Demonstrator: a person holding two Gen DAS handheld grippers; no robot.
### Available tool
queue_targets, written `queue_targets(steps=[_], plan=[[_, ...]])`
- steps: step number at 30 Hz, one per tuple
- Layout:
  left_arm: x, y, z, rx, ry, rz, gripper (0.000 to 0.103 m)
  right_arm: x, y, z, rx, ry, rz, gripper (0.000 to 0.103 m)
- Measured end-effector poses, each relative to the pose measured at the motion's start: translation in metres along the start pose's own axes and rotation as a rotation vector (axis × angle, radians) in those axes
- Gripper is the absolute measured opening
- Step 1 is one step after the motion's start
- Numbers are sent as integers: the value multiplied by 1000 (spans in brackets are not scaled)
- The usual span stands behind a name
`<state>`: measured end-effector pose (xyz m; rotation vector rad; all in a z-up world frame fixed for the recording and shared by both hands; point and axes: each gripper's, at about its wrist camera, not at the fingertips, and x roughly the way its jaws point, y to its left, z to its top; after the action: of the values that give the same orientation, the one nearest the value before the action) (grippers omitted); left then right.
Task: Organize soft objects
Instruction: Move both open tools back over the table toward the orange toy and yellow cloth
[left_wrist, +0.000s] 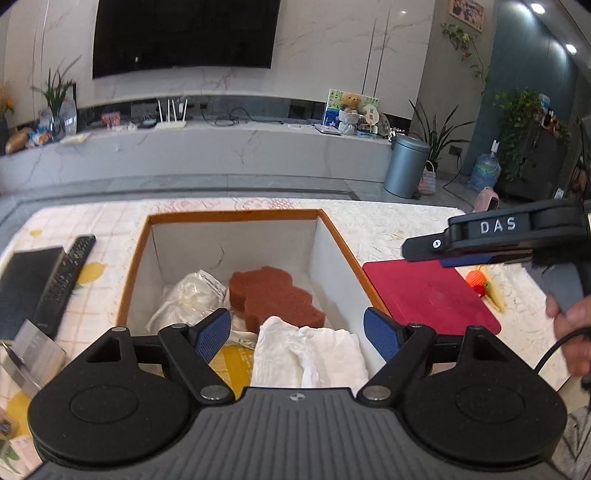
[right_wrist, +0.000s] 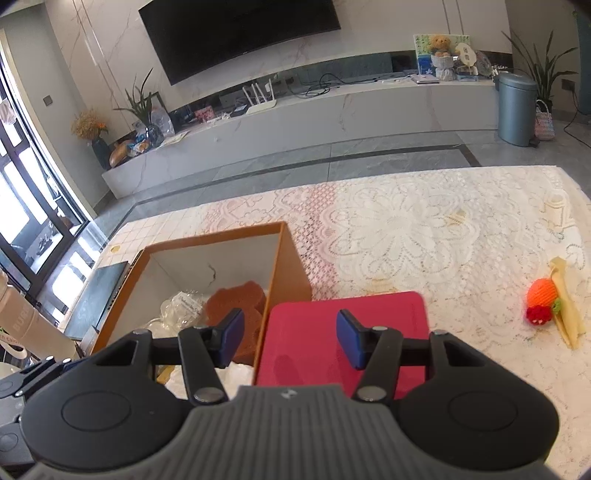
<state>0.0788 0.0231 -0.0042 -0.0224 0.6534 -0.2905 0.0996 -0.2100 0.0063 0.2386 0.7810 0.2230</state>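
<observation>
An orange-rimmed box (left_wrist: 140, 258) with white inner walls stands on the table. Inside lie a brown sponge (left_wrist: 273, 295), a clear plastic bag (left_wrist: 192, 291) and a white cloth (left_wrist: 310, 350). My left gripper (left_wrist: 297, 332) is open and empty, just above the box's near side over the cloth. My right gripper (right_wrist: 290, 338) is open and empty above a red flat pad (right_wrist: 343, 332) lying right of the box (right_wrist: 284, 266). An orange and red knitted toy (right_wrist: 541, 301) lies on the lace cloth at the right, beside a yellowish strip (right_wrist: 567, 306).
A black remote (left_wrist: 64, 277) and a dark flat device (left_wrist: 22, 284) lie left of the box. The right gripper's body (left_wrist: 517, 232) and the hand holding it show at the right of the left wrist view. A lace tablecloth (right_wrist: 406, 221) covers the table.
</observation>
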Motion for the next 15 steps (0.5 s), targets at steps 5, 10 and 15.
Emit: queue_targets(steps=[5, 10, 15], plan=[[-13, -10, 3, 35, -23, 10, 96, -17, -23, 5, 19, -43, -15, 61], [-28, -27, 10, 93, -90, 33, 96, -41, -53, 11, -19, -85, -65, 69], [-40, -46, 16, 131, -127, 28, 96, -63, -85, 12, 12, -148, -84, 72]])
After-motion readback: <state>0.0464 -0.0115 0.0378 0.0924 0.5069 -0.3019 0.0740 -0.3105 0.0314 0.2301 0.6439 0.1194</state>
